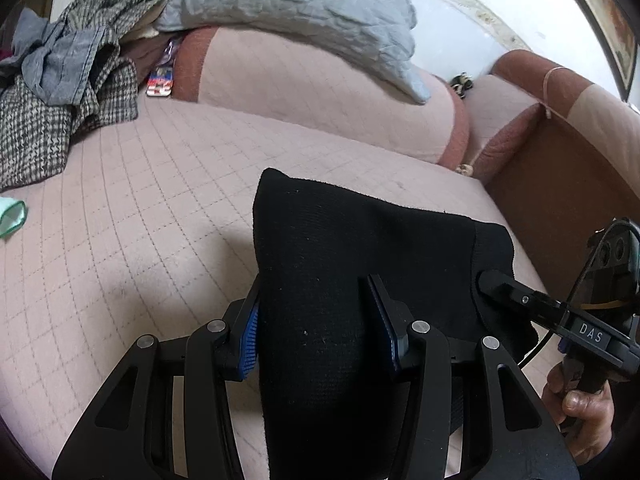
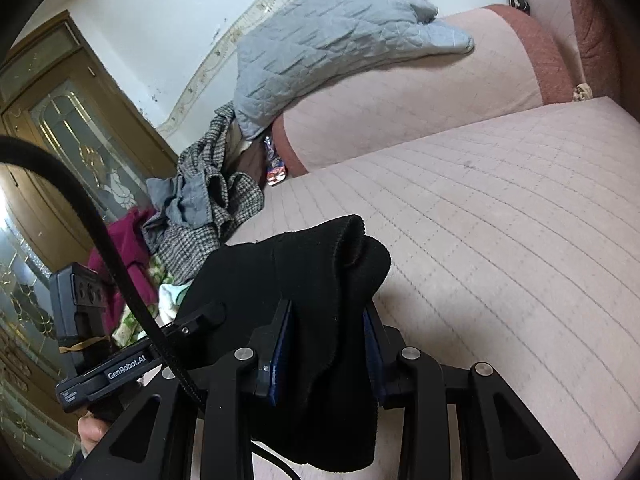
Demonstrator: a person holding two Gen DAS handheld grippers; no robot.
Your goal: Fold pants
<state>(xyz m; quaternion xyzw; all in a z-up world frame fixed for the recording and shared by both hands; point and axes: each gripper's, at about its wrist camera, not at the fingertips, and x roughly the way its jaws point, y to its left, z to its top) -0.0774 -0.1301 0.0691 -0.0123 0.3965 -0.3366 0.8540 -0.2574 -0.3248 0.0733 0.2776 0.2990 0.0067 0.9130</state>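
The left gripper (image 1: 316, 320) was clenched on a fold of the black pants (image 1: 360, 240), its blue pads pressed into the cloth from both sides at the lower centre of the left wrist view. The right gripper (image 2: 326, 344) grasped another bunched part of the same pants (image 2: 304, 272), at the lower centre of the right wrist view. The garment hung between the two, held up off the sofa seat (image 1: 140, 208) rather than lying flat on it.

The seat was a pale pink quilted cover stitched in a grid, and it filled the middle of both views. Behind it rose a rounded back cushion (image 1: 320, 92) in the same pink with a reddish-brown band at its end. A grey quilted blanket (image 1: 304, 12) lay crumpled over the top of that cushion. In the upper left of the left wrist view sat a heap of clothes (image 1: 60, 92), checked tweed with a blue-grey piece on top. A small pale green item (image 1: 12, 216) lay at the left edge.

In the right wrist view a wooden door with patterned glass (image 2: 68, 120) stood at the left, beside a white wall. A person's hand (image 1: 580, 400) held the right gripper's handle at the lower right of the left wrist view.
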